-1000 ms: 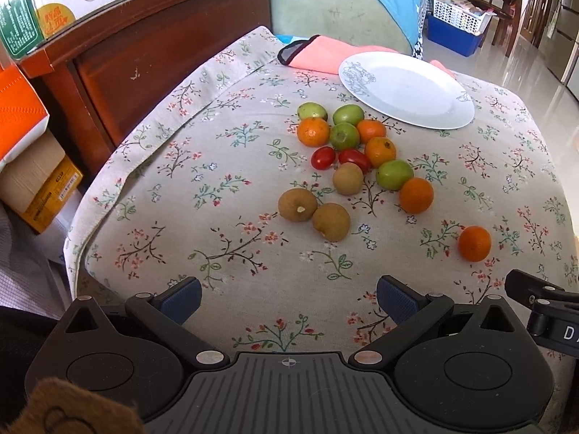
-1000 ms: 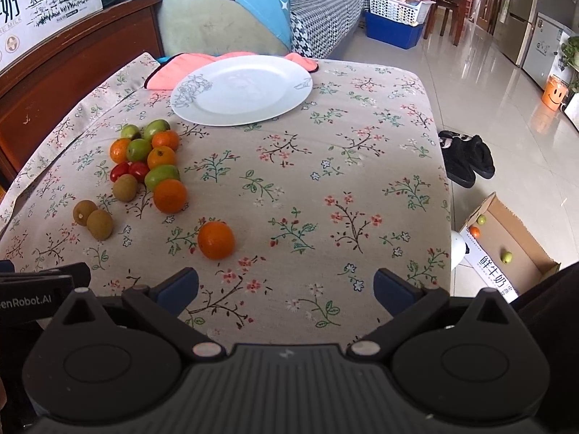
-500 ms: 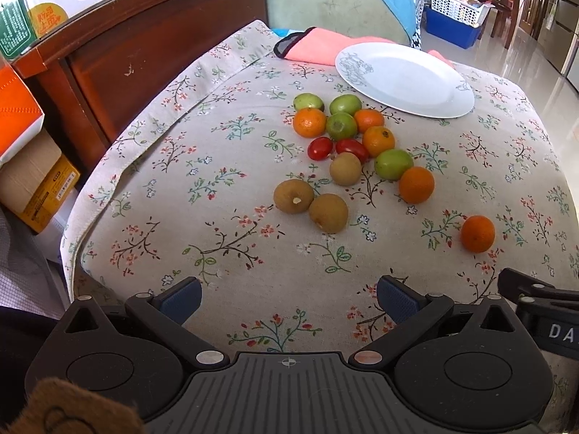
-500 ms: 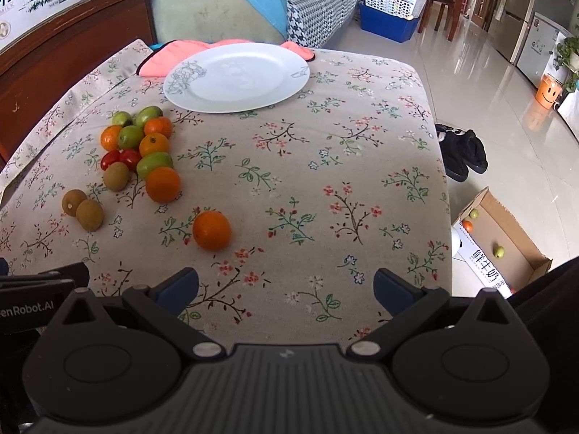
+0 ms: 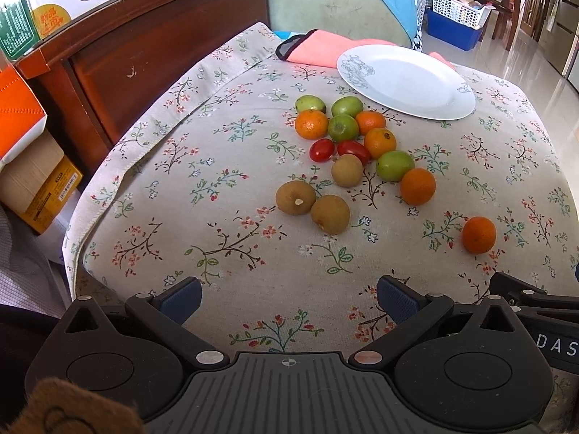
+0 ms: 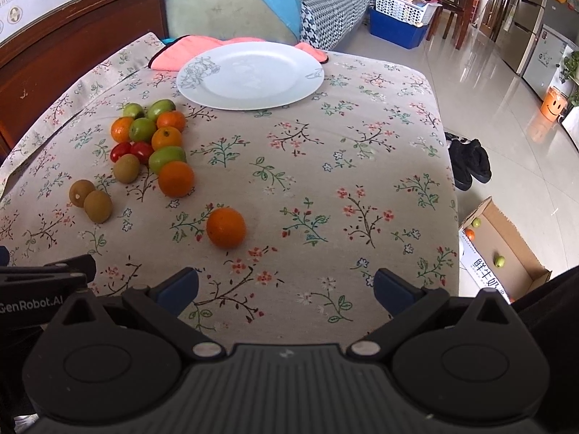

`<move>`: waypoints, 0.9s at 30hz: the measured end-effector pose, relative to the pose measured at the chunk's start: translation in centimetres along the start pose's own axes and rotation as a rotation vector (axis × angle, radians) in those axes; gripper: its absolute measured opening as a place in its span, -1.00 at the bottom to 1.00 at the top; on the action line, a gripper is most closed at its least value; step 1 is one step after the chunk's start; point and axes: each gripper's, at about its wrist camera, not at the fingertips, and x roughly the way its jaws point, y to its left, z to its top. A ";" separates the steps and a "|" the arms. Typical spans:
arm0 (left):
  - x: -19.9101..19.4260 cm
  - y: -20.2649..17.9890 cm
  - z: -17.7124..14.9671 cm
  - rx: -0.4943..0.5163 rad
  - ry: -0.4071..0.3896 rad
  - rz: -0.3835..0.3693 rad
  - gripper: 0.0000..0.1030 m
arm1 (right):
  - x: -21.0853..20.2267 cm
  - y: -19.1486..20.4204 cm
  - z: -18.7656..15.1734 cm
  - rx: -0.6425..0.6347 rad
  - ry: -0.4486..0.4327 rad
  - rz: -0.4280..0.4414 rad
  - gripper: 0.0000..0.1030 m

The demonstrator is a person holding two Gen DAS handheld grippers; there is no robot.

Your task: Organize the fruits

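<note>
Here, in the left wrist view, we see our left gripper (image 5: 288, 294) low over the near edge of the table. Its two blue fingers are spread wide and hold nothing. The table wears a flowered cloth (image 5: 224, 166). A bunch of fruit lies in the middle of it: green fruits (image 5: 343, 127), oranges (image 5: 311, 124), two small red tomatoes (image 5: 321, 150) and three brown kiwis (image 5: 295, 197). Most of them touch each other. One lone orange (image 5: 478, 235) sits apart, nearer to us on the right. A white plate (image 5: 405, 81) with nothing on it rests at the far side, just beyond the fruit, partly on a pink cloth (image 5: 311, 50).

Now the right wrist view. Our right gripper (image 6: 286, 291) also hangs low over the near edge, fingers wide apart and holding nothing. The lone orange (image 6: 226, 227) is close in front of it, a little to the left. The bunch of fruit (image 6: 152, 144) lies farther off on the left side. The white plate (image 6: 249, 76) is at the far end. Down on the floor to the right, a cardboard box (image 6: 503, 242) has a few small fruits in it, near a pair of black shoes (image 6: 468, 161).
</note>
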 end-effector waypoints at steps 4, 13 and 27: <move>0.0 0.0 0.0 0.001 -0.001 0.001 1.00 | 0.0 0.0 0.0 0.001 0.001 0.003 0.98; 0.0 0.0 0.1 0.001 -0.001 0.004 1.00 | 0.0 0.0 0.0 0.000 0.000 0.005 0.98; 0.1 0.0 0.2 0.002 -0.005 0.006 1.00 | -0.1 0.1 -0.1 -0.004 -0.005 0.011 0.98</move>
